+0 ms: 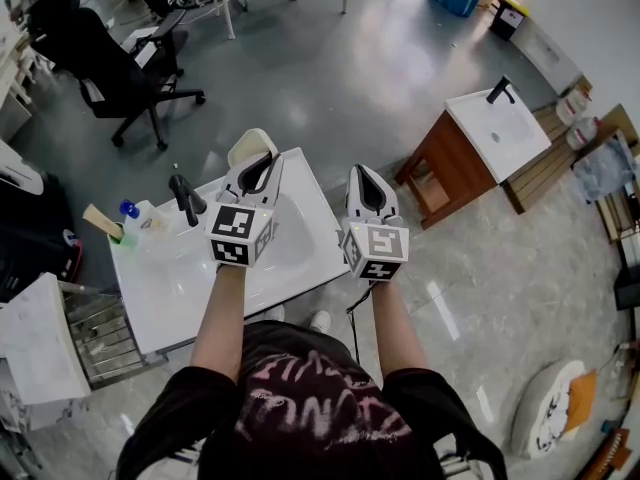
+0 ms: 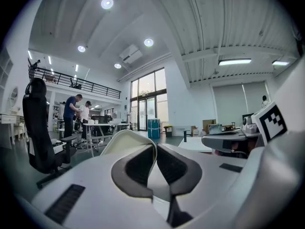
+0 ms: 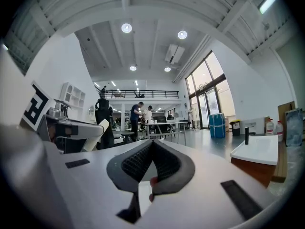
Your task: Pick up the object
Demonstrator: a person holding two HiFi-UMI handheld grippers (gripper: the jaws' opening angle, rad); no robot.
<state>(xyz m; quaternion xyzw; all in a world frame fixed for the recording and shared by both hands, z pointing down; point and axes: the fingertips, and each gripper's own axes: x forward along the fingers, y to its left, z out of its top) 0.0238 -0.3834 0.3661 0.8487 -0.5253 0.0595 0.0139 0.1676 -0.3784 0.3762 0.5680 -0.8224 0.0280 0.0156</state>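
We record a grey floor (image 1: 330, 58) across the upper half of the head view. A white bench (image 1: 310, 243) with a sunk basin lies at centre left, beneath both tongs. A second basin unit (image 1: 497, 128) stands at upper right, a black chair (image 1: 105, 63) at upper left. The left tongs (image 2: 155, 149) are narrow, drawn together at the tips, with nothing between them. The right tongs (image 3: 151, 143) meet tip to tip, likewise empty. A black tap (image 1: 183, 198) stands on the bench's left part. We cannot tell which thing is the object. A blue-capped bottle (image 1: 130, 216) sits at the bench's left end, left of the tap, apart from both tongs.
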